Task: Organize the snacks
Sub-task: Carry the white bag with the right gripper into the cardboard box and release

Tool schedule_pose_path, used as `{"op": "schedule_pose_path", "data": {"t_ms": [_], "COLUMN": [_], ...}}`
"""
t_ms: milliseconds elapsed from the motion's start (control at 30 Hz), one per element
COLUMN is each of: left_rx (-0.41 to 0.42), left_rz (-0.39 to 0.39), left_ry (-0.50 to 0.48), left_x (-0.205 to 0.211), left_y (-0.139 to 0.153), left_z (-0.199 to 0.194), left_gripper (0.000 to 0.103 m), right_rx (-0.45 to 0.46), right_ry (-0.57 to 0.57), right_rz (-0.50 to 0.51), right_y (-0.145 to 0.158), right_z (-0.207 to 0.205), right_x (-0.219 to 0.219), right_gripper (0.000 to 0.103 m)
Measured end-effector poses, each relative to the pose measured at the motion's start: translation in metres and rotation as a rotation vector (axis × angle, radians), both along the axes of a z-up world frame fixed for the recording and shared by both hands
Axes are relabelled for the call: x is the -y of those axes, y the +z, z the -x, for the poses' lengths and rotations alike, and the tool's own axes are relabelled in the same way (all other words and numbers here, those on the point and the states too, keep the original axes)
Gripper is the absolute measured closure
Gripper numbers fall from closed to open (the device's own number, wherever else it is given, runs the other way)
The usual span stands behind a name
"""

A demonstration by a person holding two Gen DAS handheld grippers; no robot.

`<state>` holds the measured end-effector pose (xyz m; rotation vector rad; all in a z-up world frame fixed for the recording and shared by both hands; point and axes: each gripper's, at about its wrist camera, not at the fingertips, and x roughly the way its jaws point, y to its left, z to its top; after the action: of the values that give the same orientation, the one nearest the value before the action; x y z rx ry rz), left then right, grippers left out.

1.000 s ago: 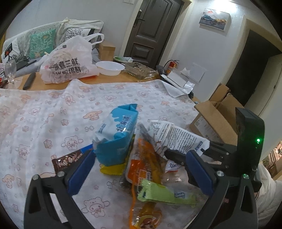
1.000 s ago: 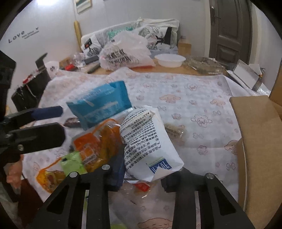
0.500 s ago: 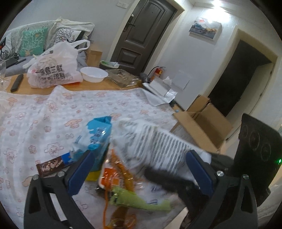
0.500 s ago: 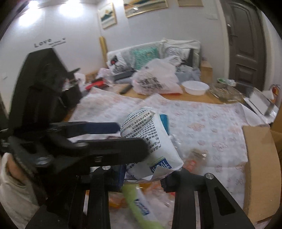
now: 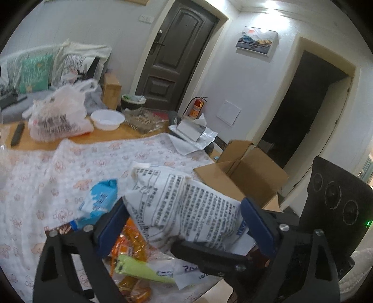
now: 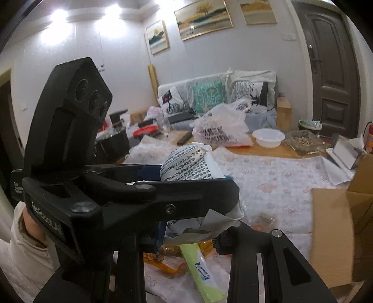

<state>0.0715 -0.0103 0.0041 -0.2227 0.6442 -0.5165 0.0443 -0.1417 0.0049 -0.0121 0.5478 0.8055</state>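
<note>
light: indoor, dim-ish, cool cast | src: ceiling lamps blown out w/ glare in right view; one lamp seen top of left view | blur: plastic bag smeared in left view | distortion: strong fisheye, door bent, corners vignetted black | shadows: soft

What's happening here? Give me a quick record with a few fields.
Held item: white snack bag, lifted above the pile
Right gripper: shut on the bag's lower edge
Left gripper: jaws closing around the bag
Still on the cloth: blue packet, orange packet, green packet
Nearby: open cardboard box
</note>
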Motion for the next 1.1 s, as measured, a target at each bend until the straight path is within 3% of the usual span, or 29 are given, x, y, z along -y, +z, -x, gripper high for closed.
{"op": "schedule_pose_path", "data": {"t_ms": [133, 400, 533, 733, 867, 1033, 1100], "left_rx": [0.03, 0.048, 0.016, -0.105, -0.185, -0.218, -0.214], "left_rz": [-0.04, -0.137, -0.161, -0.169, -0.189, -0.24, -0.287], "left_ry": [-0.008, -0.112, -0.167, -0.242, -0.259, -0.251, -0.224], "left_x": [0.036, 0.151, 0.2, 0.246, 0.266, 0.275, 0.276], "left_y": [0.024, 0.046, 0.039, 0.011, -0.006, -0.018, -0.022], "left_z": [0.001, -0.021, -0.044, -0.084, -0.103, -0.113, -0.115], "left_gripper": [0.023, 0.028, 0.03, 0.029, 0.029, 0.025, 0.024], "right_rx": [0.029, 0.031, -0.005, -0.078, -0.124, -0.152, -0.168], "right_ry": [-0.031, -0.152, -0.225, -0.289, -0.307, -0.309, -0.302], "right_rz": [-0.029, -0.059, -0.06, -0.004, 0.031, 0.053, 0.068], "right_y": [0.019, 0.036, 0.029, 0.007, -0.009, -0.022, -0.028], "right_z": [0.003, -0.006, -0.02, -0.044, -0.057, -0.061, -0.064], "right_x": [0.036, 0.14, 0.188, 0.232, 0.243, 0.239, 0.237], "right_gripper": [0.077, 0.077, 0.077, 0.076, 0.073, 0.072, 0.066]}}
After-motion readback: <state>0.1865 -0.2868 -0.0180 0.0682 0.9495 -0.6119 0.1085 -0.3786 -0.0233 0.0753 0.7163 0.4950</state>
